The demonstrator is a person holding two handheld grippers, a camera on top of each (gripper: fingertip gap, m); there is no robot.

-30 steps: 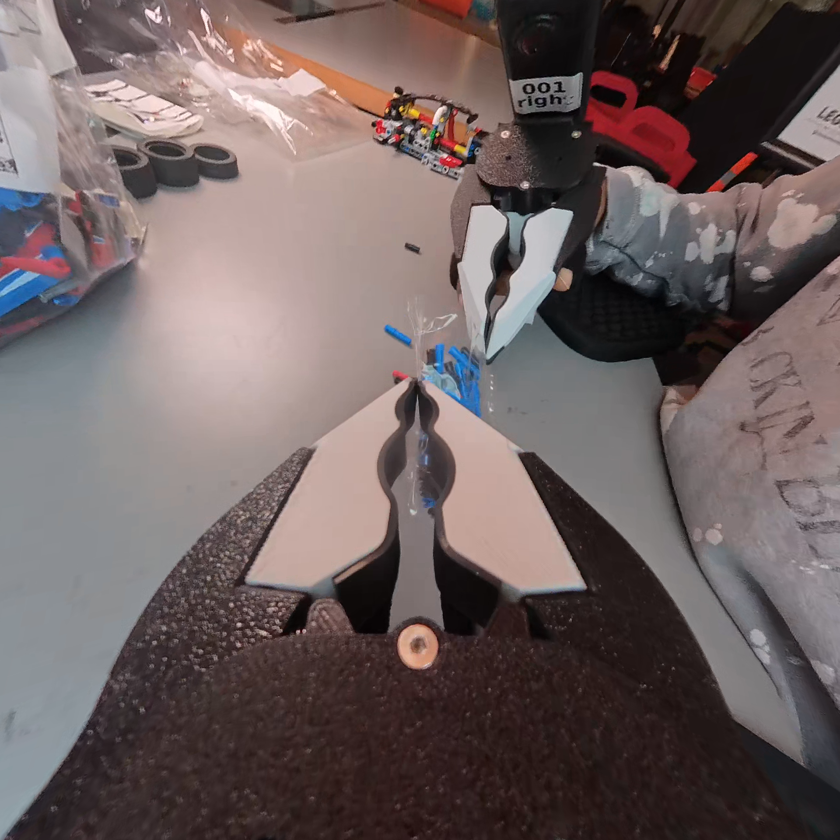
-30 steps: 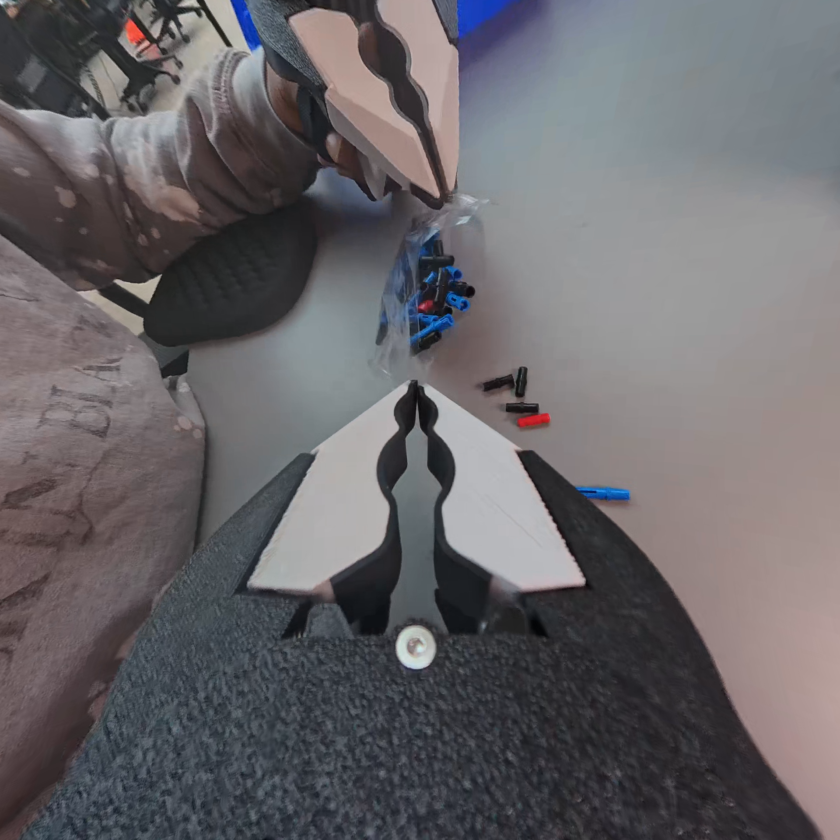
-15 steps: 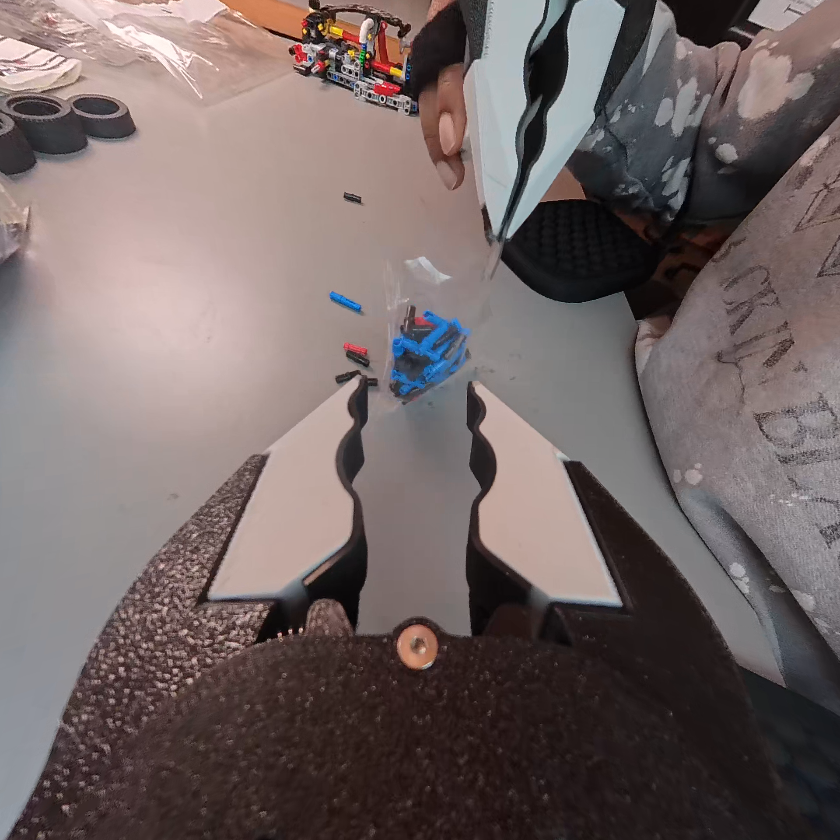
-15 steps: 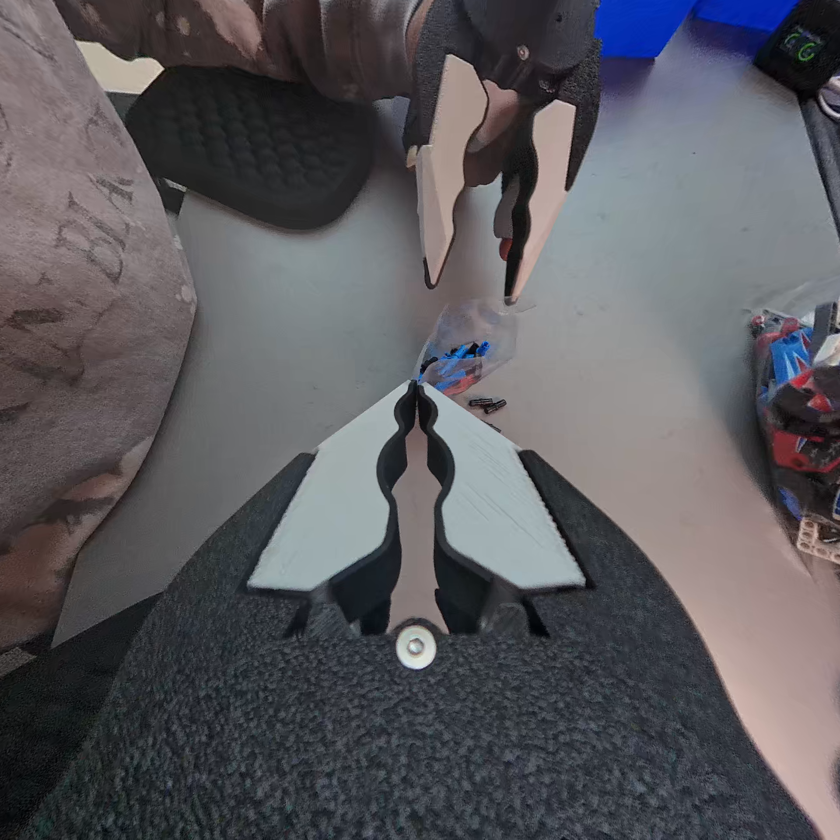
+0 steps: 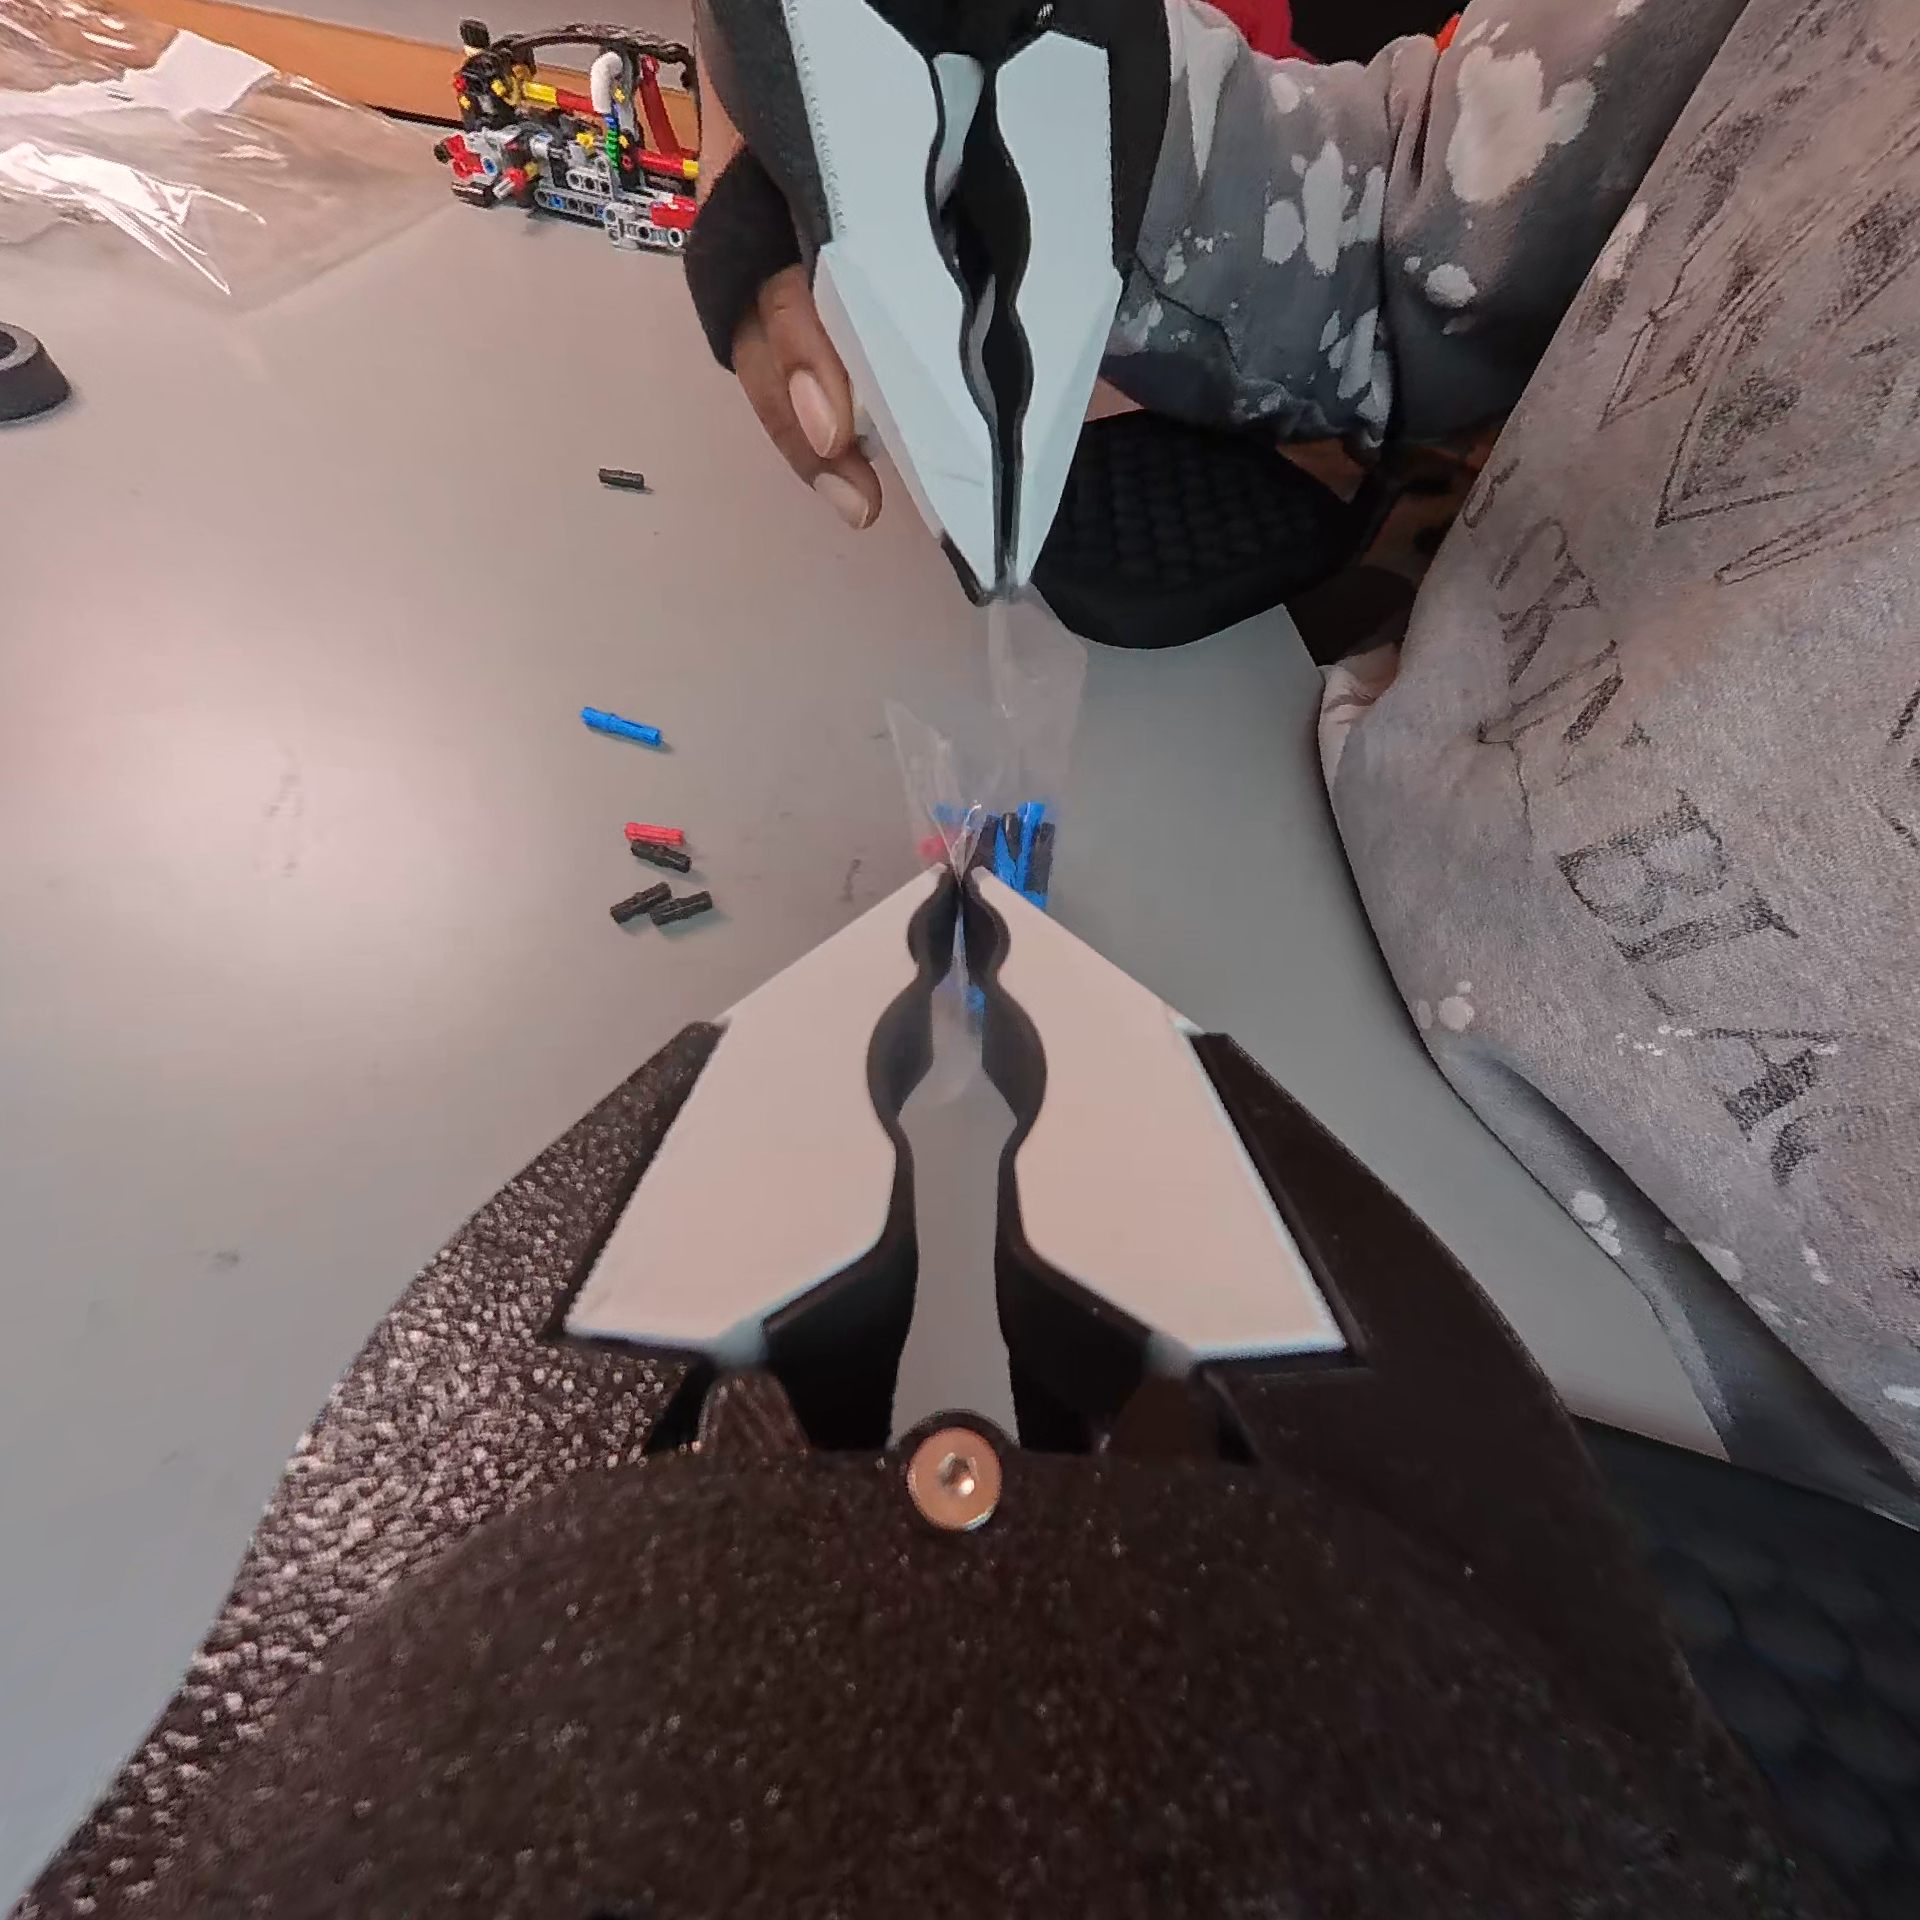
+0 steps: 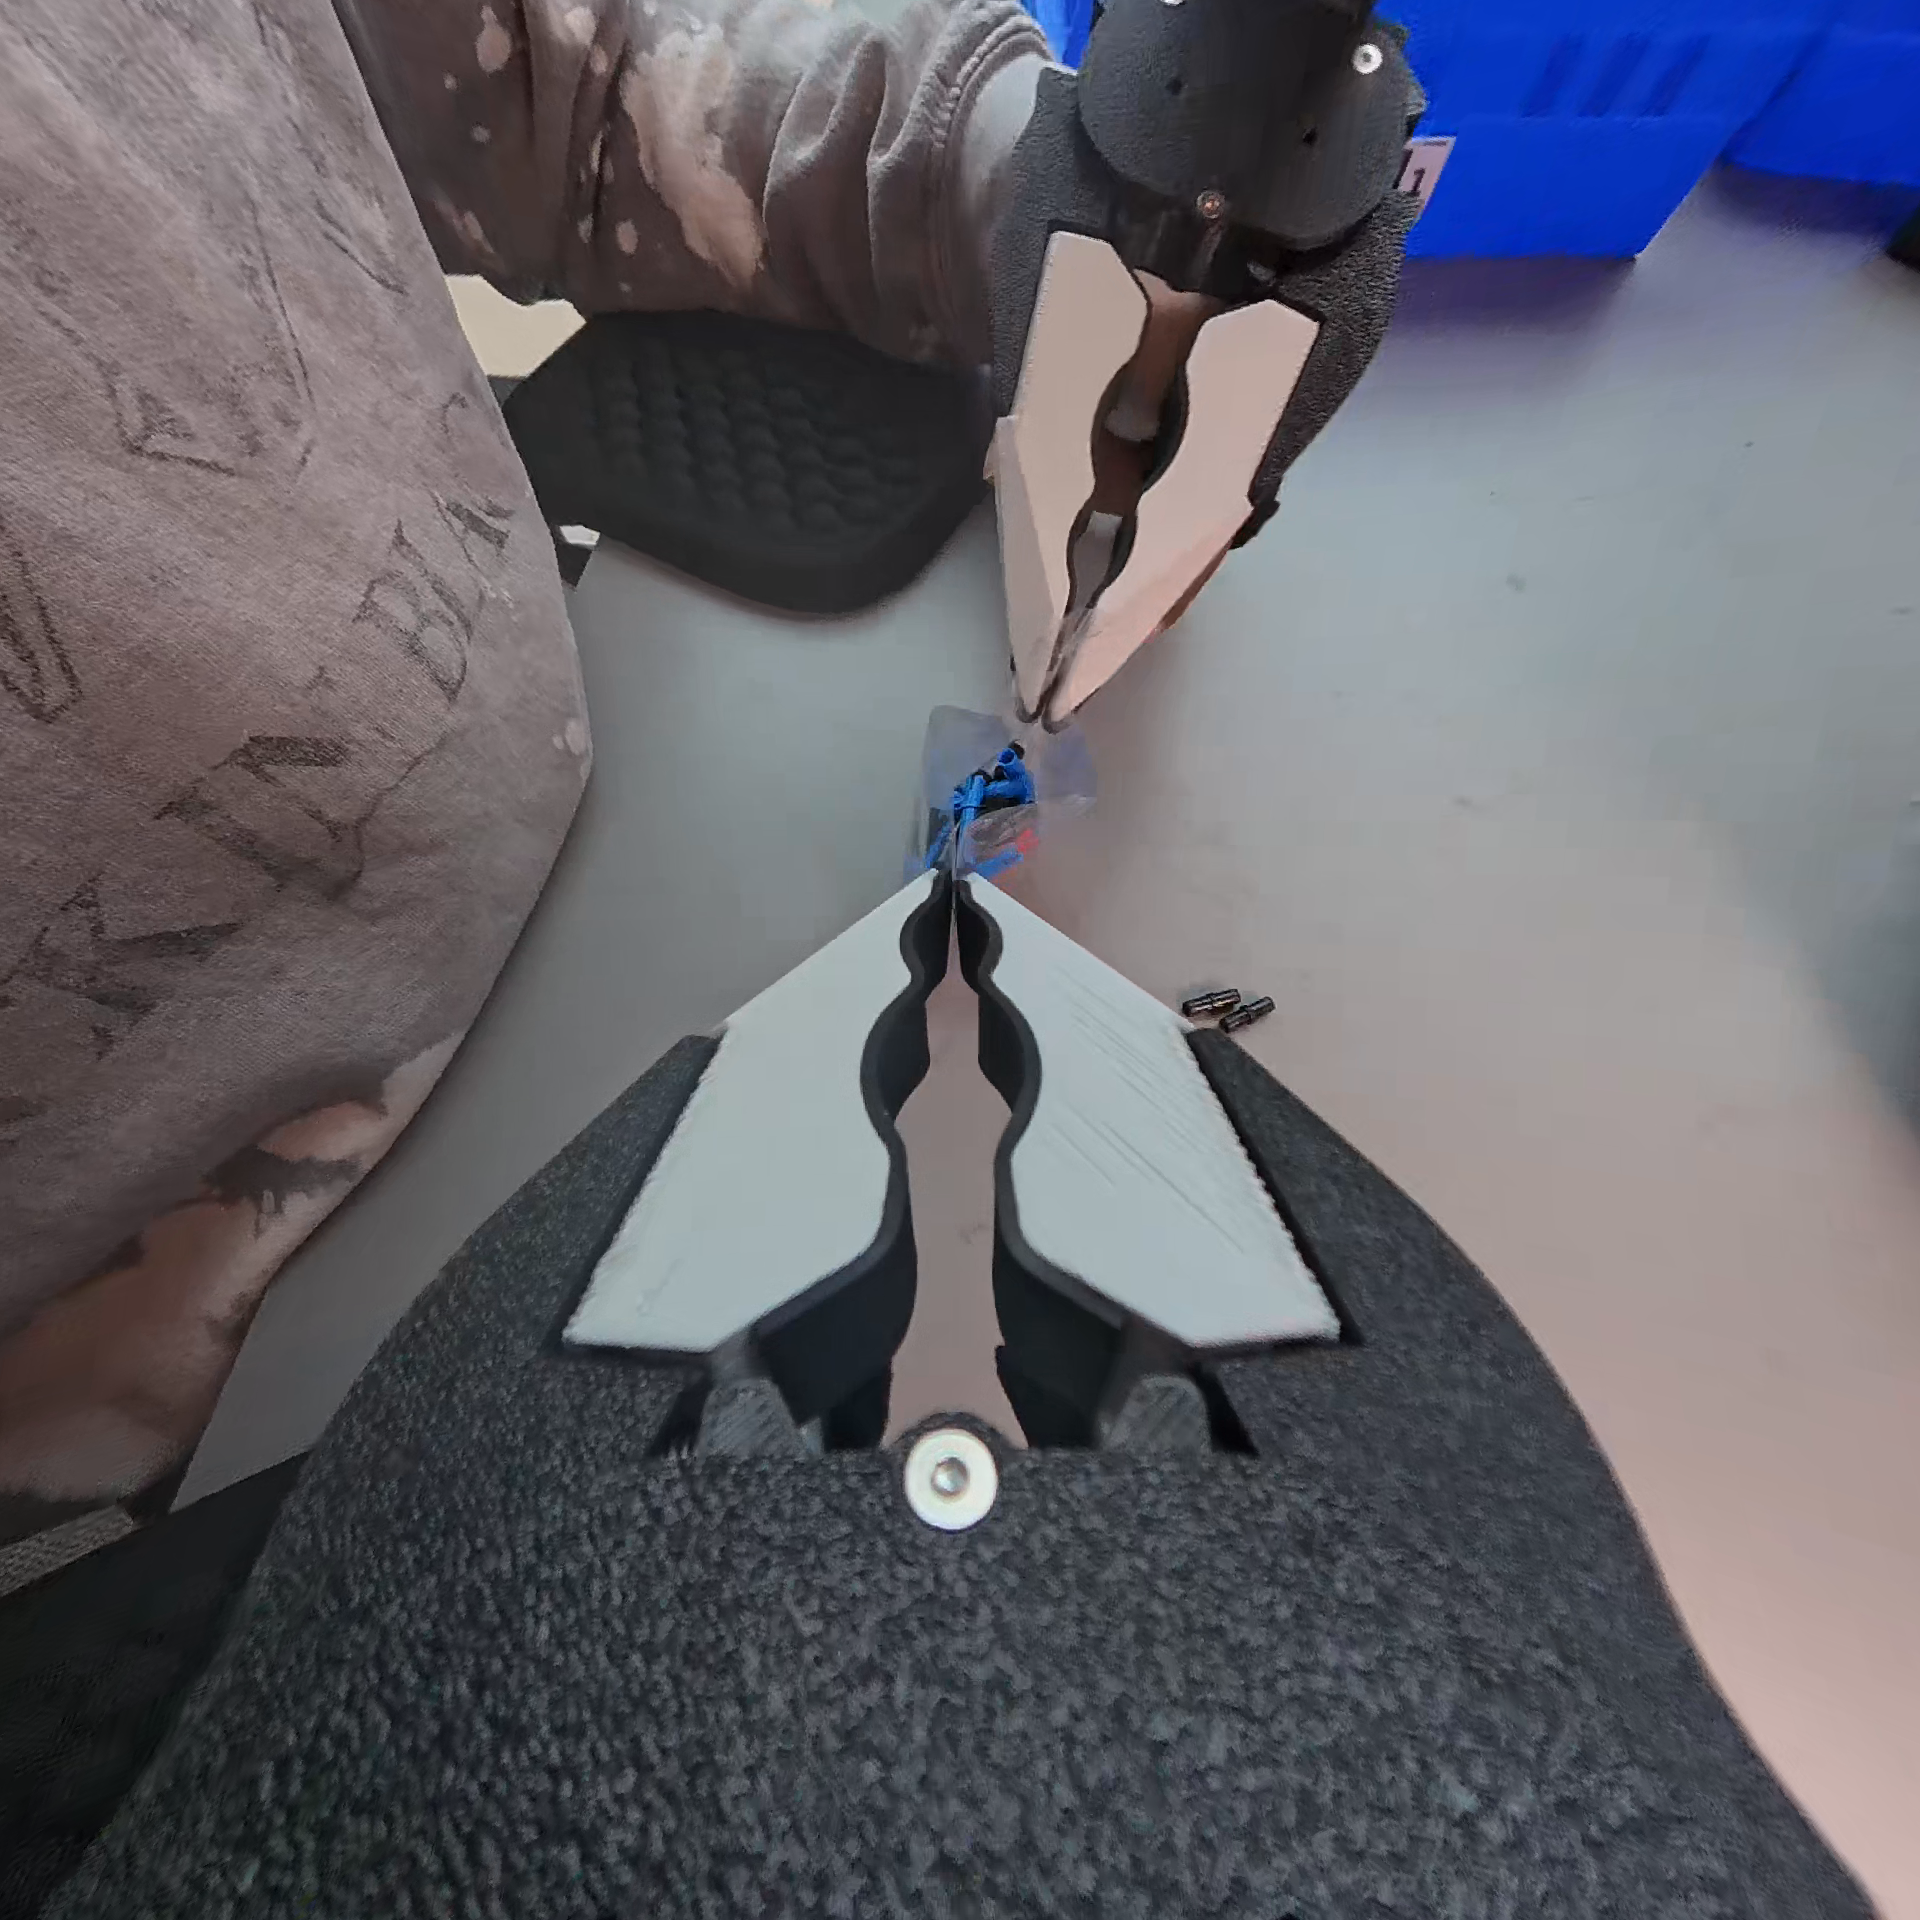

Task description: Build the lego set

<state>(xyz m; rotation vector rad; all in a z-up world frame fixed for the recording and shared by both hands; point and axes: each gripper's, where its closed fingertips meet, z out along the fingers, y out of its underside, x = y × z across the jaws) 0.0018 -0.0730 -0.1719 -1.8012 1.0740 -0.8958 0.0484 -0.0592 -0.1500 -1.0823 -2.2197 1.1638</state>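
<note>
Between the two claws, in the left wrist view, a small clear bag [image 5: 997,790] of blue, black and red pins is hanging stretched above the grey counter [image 5: 312,644]. The left claw [image 5: 958,881] is lying clenched on the bag's near edge, with plastic and a glimpse of blue showing in the slot between its fingers. The right claw [image 5: 1000,594] is pointing down from the top of the frame, pinching the bag's far corner, with a person's hand [image 5: 805,364] wrapped around its side. Loose pins are lying on the counter to the left: a blue pin [image 5: 620,724], a red pin [image 5: 655,832], and several black pins [image 5: 661,902] near it, with one more black pin [image 5: 621,479] farther off. A partly built lego model [image 5: 569,135] is standing at the far side, well apart from the bag, beside crumpled clear wrapping [image 5: 135,156].

Turning to the right wrist view, the right claw [image 6: 954,881] is gripping the bag [image 6: 997,800] at its near end, tips pressed together on the plastic. The left claw [image 6: 1042,712] is coming in from above, closed on the bag's opposite end. Two black pins [image 6: 1228,1006] are resting on the counter [image 6: 1558,831] just beside the right claw's finger. A blue bin [image 6: 1621,114] is sitting at the far edge.
</note>
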